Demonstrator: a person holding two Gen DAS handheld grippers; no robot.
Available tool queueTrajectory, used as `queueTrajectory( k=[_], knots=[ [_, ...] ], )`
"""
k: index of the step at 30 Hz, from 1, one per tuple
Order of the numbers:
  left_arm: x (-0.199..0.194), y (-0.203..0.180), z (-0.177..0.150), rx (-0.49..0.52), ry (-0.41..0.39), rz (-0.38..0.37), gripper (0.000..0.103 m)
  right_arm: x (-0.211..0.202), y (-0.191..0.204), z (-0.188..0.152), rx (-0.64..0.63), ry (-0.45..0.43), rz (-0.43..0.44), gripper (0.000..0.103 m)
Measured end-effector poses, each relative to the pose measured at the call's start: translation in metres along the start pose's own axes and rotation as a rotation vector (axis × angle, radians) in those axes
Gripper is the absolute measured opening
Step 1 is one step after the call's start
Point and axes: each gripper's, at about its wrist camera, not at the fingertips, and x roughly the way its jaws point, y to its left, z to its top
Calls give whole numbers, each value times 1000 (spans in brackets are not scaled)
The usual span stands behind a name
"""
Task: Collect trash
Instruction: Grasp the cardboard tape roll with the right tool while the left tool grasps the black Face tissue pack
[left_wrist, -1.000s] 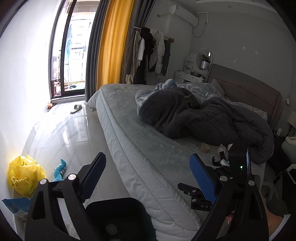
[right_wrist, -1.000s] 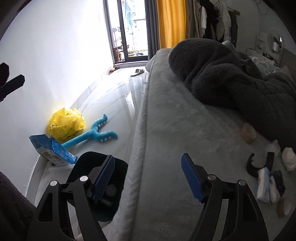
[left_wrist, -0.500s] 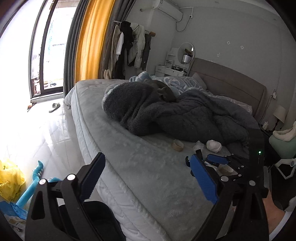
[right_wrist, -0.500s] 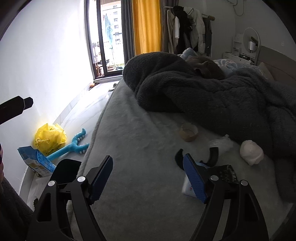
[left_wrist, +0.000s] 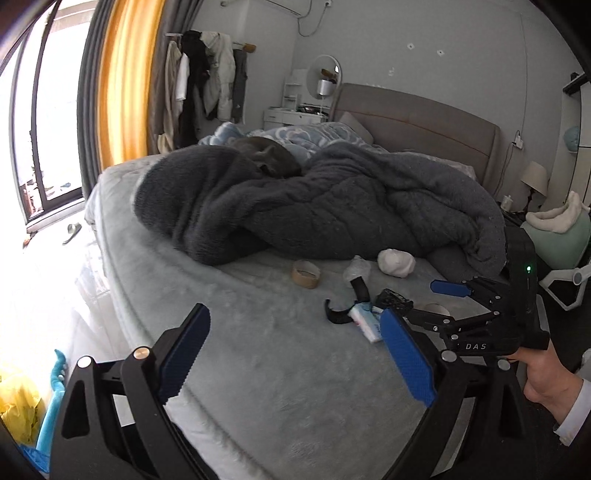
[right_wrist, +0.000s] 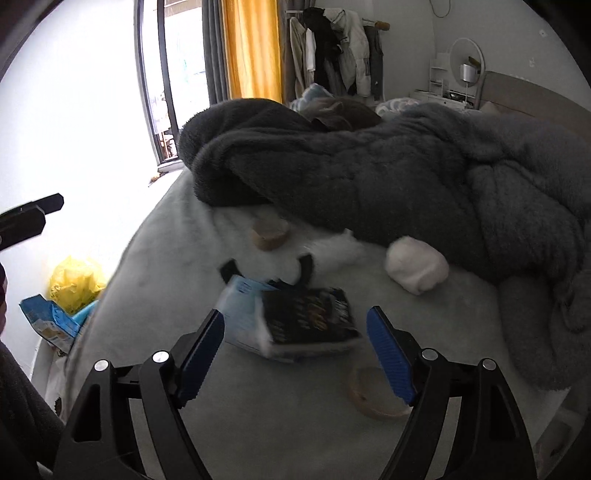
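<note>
Two claws, both w/ jaws spread wide and empty. Left to right in the right wrist view: yellow bag (right_wrist: 75, 282) and blue packet (right_wrist: 50, 323) down on the floor by the wall, well below the mattress edge; then the bed (right_wrist: 177, 266), w/ trash scattered in front of the dark blanket (right_wrist: 388, 184).

Key relation: the dark snack packet (right_wrist: 306, 317), lying partly over a pale blue tissue pack (right_wrist: 242, 308), sits straight ahead of the right claw (right_wrist: 297, 350), just beyond the fingertips and roughly centred btwn them. Its long axis looks to run across the gap, left-right, slightly tilted; blur makes the edges hard to read. I'd judge a straight push fwd would bracket it, though the jaws may need to straddle the short side instead.

Left claw (left_wrist: 295, 354) is farther off; same pile shows up to its right, near the right claw's tip, so the right hand is the nearer one.

Around it: black curved piece (right_wrist: 306, 264) and cardboard tape core (right_wrist: 269, 234) beyond, white wad (right_wrist: 417, 267) to the right touching the blanket, a tape ring (right_wrist: 373, 397) just under the right finger. Open mattress on the near-left side; bed edge drops off left, blanket crowds the right.
</note>
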Motion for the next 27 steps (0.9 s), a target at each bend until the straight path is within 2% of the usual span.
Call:
queueTrajectory(
  k=[7, 14, 20, 21, 22, 23, 25, 27],
  knots=[
    [49, -39, 12, 95, 61, -104, 95, 0, -43, -25, 8, 5, -11, 81],
    [94, -65, 17, 125, 134, -182, 95, 3, -68, -38, 35, 0, 103, 82],
    [124, -81, 14, 179, 207, -204, 95, 15, -75, -41, 11, 9, 178, 81],
    [128, -83, 13, 188, 218, -208, 95, 17, -76, -42, 7, 13, 195, 71],
    [133, -86, 11, 199, 233, -216, 95, 19, -76, -43, 2, 18, 203, 66],
    [136, -88, 11, 205, 242, -222, 95, 21, -76, -43, -4, 21, 208, 65],
    [143, -92, 8, 218, 261, -240, 95, 25, -75, -43, -18, 30, 215, 54],
    [148, -96, 6, 223, 275, -256, 95, 27, -74, -43, -31, 38, 208, 47]
  ],
)
